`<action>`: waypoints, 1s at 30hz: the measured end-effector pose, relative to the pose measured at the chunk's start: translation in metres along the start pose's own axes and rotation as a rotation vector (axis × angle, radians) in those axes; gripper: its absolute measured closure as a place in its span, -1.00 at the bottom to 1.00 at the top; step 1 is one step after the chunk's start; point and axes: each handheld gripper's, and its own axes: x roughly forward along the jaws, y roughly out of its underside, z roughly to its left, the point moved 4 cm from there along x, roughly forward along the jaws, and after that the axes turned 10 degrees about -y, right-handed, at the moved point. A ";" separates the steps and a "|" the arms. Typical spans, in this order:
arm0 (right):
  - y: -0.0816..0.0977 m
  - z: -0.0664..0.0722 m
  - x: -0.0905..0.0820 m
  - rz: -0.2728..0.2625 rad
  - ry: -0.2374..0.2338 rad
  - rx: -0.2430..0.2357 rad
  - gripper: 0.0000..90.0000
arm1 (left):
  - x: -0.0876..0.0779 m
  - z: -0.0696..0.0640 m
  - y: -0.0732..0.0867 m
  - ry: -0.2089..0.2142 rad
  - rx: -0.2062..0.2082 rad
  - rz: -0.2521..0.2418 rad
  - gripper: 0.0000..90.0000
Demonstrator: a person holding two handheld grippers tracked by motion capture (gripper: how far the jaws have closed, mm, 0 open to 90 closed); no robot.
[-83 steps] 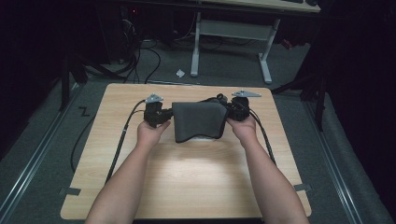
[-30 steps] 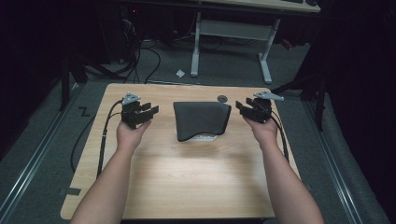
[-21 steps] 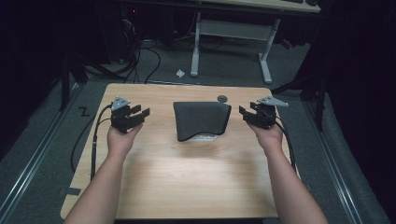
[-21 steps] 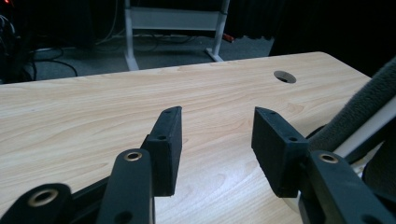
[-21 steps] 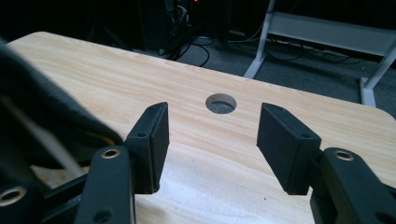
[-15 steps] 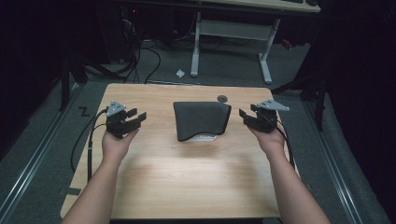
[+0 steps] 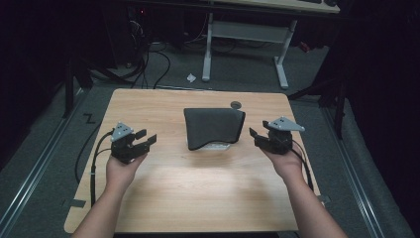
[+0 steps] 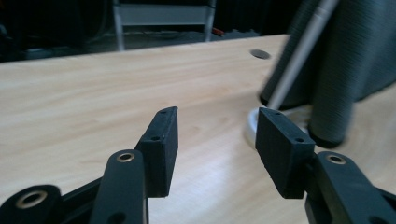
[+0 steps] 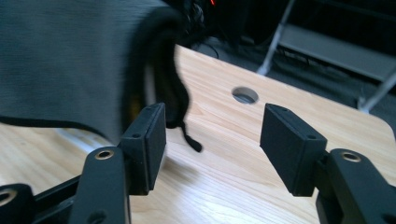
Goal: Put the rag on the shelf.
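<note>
dark cloth (image 7: 214,127) draped, covering pale base (image 7: 214,147)

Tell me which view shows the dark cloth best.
The high view: there the whole dark cloth shows, draped over something pale on the table, between both grippers. The left gripper view shows its hanging folds, blurred; the right gripper view shows one near edge.

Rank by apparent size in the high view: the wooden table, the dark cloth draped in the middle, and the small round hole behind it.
1. Wooden table, by far the largest.
2. Dark cloth.
3. Round hole, the smallest.
</note>
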 end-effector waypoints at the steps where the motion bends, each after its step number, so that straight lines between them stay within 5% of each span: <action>1: 0.002 0.004 -0.001 -0.004 0.001 -0.008 -0.07 | 0.000 -0.005 0.003 0.007 0.012 0.006 0.09; 6: 0.019 0.028 -0.002 0.056 -0.031 -0.025 -0.14 | -0.001 -0.035 0.024 0.054 0.037 0.043 0.08; 8: 0.027 0.040 -0.003 0.029 -0.041 -0.039 -0.10 | -0.001 -0.050 0.032 0.081 0.054 0.053 0.07; 13: 0.053 0.069 -0.002 0.062 -0.079 -0.050 -0.10 | -0.003 -0.086 0.055 0.150 0.104 0.102 0.06; 16: 0.072 0.088 0.000 0.088 -0.106 -0.050 -0.11 | -0.007 -0.105 0.066 0.198 0.103 0.124 0.05; 19: 0.094 0.107 -0.001 0.091 -0.123 -0.002 -0.10 | -0.017 -0.124 0.082 0.226 0.046 0.136 0.04; 22: 0.111 0.122 -0.004 0.134 -0.147 -0.012 -0.10 | -0.016 -0.149 0.098 0.282 0.158 0.207 0.02; 25: 0.110 0.128 -0.004 0.122 -0.169 -0.072 -0.08 | -0.007 -0.152 0.104 0.300 0.160 0.266 0.02; 30: 0.115 0.131 0.006 0.154 -0.193 -0.094 -0.08 | -0.010 -0.145 0.095 0.274 0.159 0.205 0.01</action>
